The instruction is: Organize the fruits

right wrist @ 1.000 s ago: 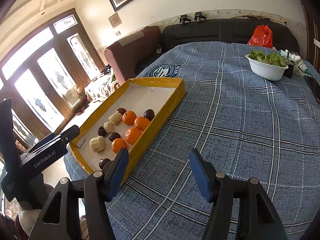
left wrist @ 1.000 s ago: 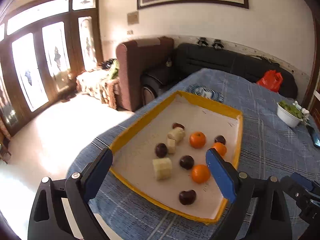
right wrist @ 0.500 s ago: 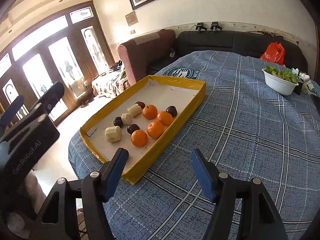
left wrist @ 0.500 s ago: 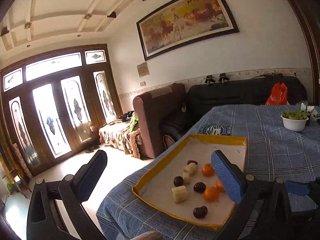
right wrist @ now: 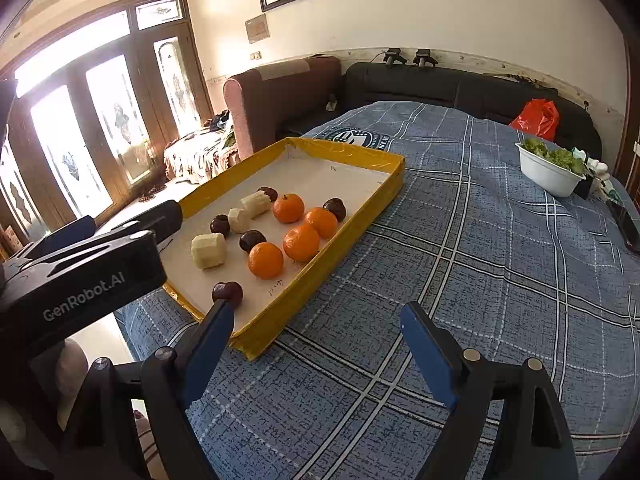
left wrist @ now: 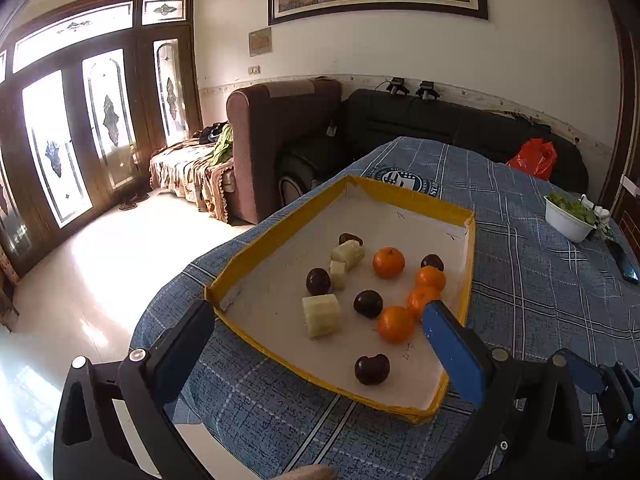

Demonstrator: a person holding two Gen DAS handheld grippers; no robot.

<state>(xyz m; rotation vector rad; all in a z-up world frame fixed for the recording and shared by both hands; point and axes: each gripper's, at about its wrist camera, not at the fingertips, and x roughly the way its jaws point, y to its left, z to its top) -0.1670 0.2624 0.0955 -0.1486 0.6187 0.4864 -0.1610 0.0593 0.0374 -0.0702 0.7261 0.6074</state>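
A shallow tray (left wrist: 276,232) with a yellow rim and white floor lies on the blue plaid cloth. In it are several oranges (left wrist: 388,262), several dark round fruits (left wrist: 371,369) and three pale peeled chunks (left wrist: 320,315). My left gripper (left wrist: 318,320) hovers wide open over the tray's near end, with nothing gripped. My right gripper (right wrist: 316,314) hangs above the tray's near right corner and the cloth. Its jaws are opening and nothing is between them. A dark fruit (right wrist: 227,292) lies just beyond its left fingertip. The left gripper's black finger (right wrist: 160,220) shows at the left of the right wrist view.
A white bowl of greens (right wrist: 550,174) stands at the far right of the table, with a dark flat device (right wrist: 628,224) beside it. A red bag (right wrist: 536,118) sits on the black sofa behind. The table drops off to the floor left of the tray.
The left gripper tipped up toward the room, then came back down over the tray with wider jaws. The right gripper's jaws spread wider, and the tray now looks nearer and more central.
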